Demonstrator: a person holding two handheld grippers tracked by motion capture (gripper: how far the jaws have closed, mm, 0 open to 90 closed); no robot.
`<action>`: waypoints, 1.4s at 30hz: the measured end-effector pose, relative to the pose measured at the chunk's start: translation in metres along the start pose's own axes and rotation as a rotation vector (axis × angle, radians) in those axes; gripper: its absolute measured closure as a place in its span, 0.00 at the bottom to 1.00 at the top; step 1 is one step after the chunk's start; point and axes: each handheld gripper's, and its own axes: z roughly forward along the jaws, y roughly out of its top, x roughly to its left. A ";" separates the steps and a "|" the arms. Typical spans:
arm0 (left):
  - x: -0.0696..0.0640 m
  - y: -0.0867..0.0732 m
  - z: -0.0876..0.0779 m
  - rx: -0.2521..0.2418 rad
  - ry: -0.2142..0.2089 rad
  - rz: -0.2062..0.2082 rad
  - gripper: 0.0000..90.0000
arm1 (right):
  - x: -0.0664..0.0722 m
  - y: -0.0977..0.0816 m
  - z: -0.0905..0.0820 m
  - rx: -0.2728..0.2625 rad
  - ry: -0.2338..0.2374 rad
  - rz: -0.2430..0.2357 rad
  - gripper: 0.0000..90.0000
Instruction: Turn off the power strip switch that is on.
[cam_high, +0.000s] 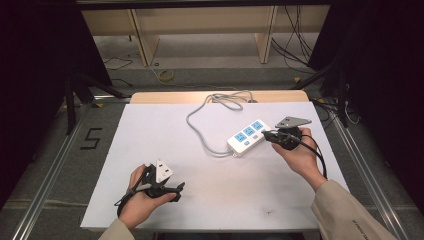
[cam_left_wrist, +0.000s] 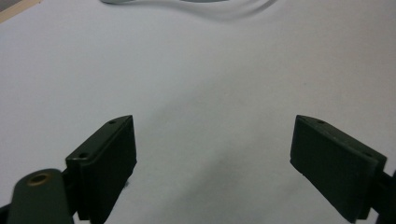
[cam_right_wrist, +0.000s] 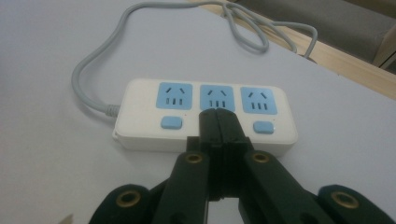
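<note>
We hold the right gripper (cam_right_wrist: 218, 114), jaws together, tips over the white three-socket power strip (cam_right_wrist: 205, 116) near the white table's (cam_high: 150, 130) right edge. Our left gripper (cam_left_wrist: 212, 158), jaws apart, rests over bare tabletop.

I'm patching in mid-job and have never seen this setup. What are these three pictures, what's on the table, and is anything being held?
There is no robot arm here: a person holds a two-jaw tool in each hand. The high view looks down on the white table from above the person's side. The other two pictures come from cameras riding on each tool, looking along its black jaws. On the table lies a white power strip with three blue sockets and a grey cable. The right gripper has its jaws shut together, tips over the strip's middle switch, gripping nothing. The left gripper rests with jaws wide open over bare table.
</note>
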 end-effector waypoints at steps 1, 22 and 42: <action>0.000 0.000 0.000 0.000 0.000 0.001 0.16 | 0.000 0.000 0.001 0.001 0.000 0.000 1.00; -0.001 0.000 0.000 -0.004 -0.001 0.001 0.16 | -0.005 0.003 0.010 0.014 -0.008 0.021 1.00; -0.002 0.001 0.000 0.003 -0.009 0.009 0.16 | -0.009 0.009 0.019 0.027 -0.011 0.026 1.00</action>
